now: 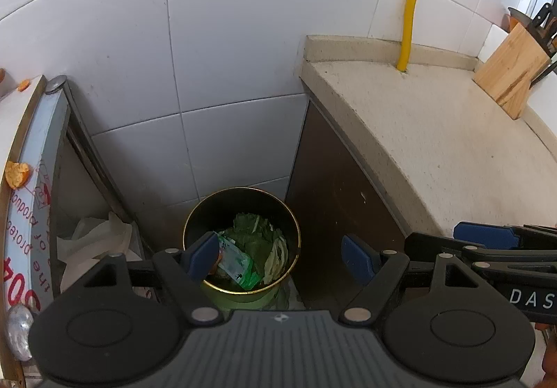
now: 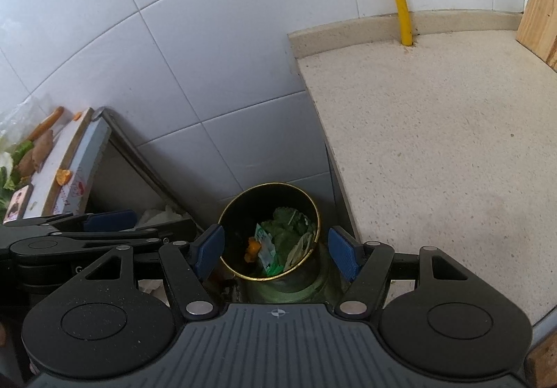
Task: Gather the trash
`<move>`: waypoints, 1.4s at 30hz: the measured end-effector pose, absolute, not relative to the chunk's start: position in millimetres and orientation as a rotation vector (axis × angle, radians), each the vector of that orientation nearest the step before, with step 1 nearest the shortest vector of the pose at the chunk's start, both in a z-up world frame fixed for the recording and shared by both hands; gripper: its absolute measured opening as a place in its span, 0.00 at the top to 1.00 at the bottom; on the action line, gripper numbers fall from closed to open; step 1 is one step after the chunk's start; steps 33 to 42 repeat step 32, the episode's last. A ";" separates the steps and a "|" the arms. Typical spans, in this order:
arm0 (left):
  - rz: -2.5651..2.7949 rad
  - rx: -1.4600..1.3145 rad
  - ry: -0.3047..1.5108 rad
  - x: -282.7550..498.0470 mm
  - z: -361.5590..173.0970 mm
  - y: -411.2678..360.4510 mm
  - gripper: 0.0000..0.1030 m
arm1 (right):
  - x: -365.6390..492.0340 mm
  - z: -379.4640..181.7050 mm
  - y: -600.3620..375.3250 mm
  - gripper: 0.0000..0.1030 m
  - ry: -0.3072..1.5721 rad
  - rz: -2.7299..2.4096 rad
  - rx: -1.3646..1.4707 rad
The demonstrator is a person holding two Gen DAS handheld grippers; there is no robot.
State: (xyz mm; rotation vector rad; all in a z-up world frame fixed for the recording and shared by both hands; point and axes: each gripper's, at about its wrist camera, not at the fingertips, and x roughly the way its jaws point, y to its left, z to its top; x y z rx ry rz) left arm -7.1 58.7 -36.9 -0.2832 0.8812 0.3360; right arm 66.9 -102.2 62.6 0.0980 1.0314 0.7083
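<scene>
Left wrist view: orange peel (image 1: 17, 174) lies on the left board; the trash bin (image 1: 209, 210), holding greens and a wrapper (image 1: 236, 261), stands on the floor between cabinet and countertop (image 1: 435, 144). Both the left gripper (image 1: 282, 257) and right gripper (image 2: 275, 250) tilt downward above it, jaws apart, empty.

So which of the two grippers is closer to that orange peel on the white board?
Left. The left gripper hangs beside the board's edge by the orange peel; the right gripper sits farther off, toward the counter.

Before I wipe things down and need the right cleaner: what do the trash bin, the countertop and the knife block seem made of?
Trash bin: probably metal, dark inside, shiny gold rim. Countertop: speckled beige stone or composite, matte. Knife block: light wood, visible grain.
</scene>
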 end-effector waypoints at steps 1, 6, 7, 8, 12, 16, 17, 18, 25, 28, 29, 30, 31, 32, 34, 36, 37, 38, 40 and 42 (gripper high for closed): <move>0.336 -0.283 0.880 -7.1 -37.0 58.1 0.32 | 66.9 62.5 -102.0 0.29 1.032 0.707 0.099; 0.336 -0.282 0.882 -8.1 -37.2 55.2 0.32 | 66.0 62.7 -102.8 0.29 1.033 0.704 0.098; 0.336 -0.281 0.882 -8.0 -37.3 54.8 0.32 | 66.0 62.8 -103.0 0.29 1.033 0.704 0.098; 0.336 -0.281 0.882 -8.1 -37.2 55.1 0.32 | 65.9 62.9 -103.0 0.29 1.033 0.703 0.098; 0.336 -0.279 0.883 -8.3 -37.7 53.5 0.32 | 65.8 62.3 -104.7 0.29 1.033 0.701 0.099; 0.338 -0.277 0.880 -8.7 -37.4 52.6 0.32 | 65.3 61.8 -107.4 0.29 1.035 0.698 0.100; 0.338 -0.275 0.878 -8.5 -37.3 52.0 0.32 | 65.2 62.2 -106.6 0.29 1.035 0.696 0.101; 0.338 -0.274 0.877 -8.4 -37.6 51.4 0.32 | 65.0 62.3 -107.2 0.29 1.034 0.695 0.101; 0.328 -0.261 0.871 -5.5 -36.8 47.4 0.32 | 65.1 65.7 -112.0 0.24 1.022 0.686 0.110; 0.330 -0.247 0.871 -2.4 -35.2 43.0 0.32 | 66.2 68.7 -117.5 0.23 1.004 0.684 0.119; 0.330 -0.244 0.870 -2.3 -34.6 42.2 0.32 | 66.6 69.2 -119.4 0.23 1.001 0.683 0.121; 0.332 -0.239 0.869 -1.6 -34.2 41.5 0.32 | 67.0 69.6 -120.5 0.23 0.999 0.682 0.123; 0.335 -0.235 0.867 -1.1 -33.6 40.8 0.32 | 67.4 69.6 -121.7 0.23 0.998 0.681 0.124; 0.337 -0.232 0.867 -0.5 -33.2 40.0 0.32 | 68.2 69.2 -123.1 0.23 0.998 0.679 0.125; 0.337 -0.232 0.867 -0.5 -33.2 40.0 0.32 | 68.2 69.2 -123.1 0.23 0.998 0.679 0.125; 0.337 -0.232 0.867 -0.5 -33.2 40.0 0.32 | 68.2 69.2 -123.1 0.23 0.998 0.679 0.125; 0.337 -0.232 0.867 -0.5 -33.2 40.0 0.32 | 68.2 69.2 -123.1 0.23 0.998 0.679 0.125; 0.337 -0.232 0.867 -0.5 -33.2 40.0 0.32 | 68.2 69.2 -123.1 0.23 0.998 0.679 0.125; 0.337 -0.232 0.867 -0.5 -33.2 40.0 0.32 | 68.2 69.2 -123.1 0.23 0.998 0.679 0.125; 0.337 -0.232 0.867 -0.5 -33.2 40.0 0.32 | 68.2 69.2 -123.1 0.23 0.998 0.679 0.125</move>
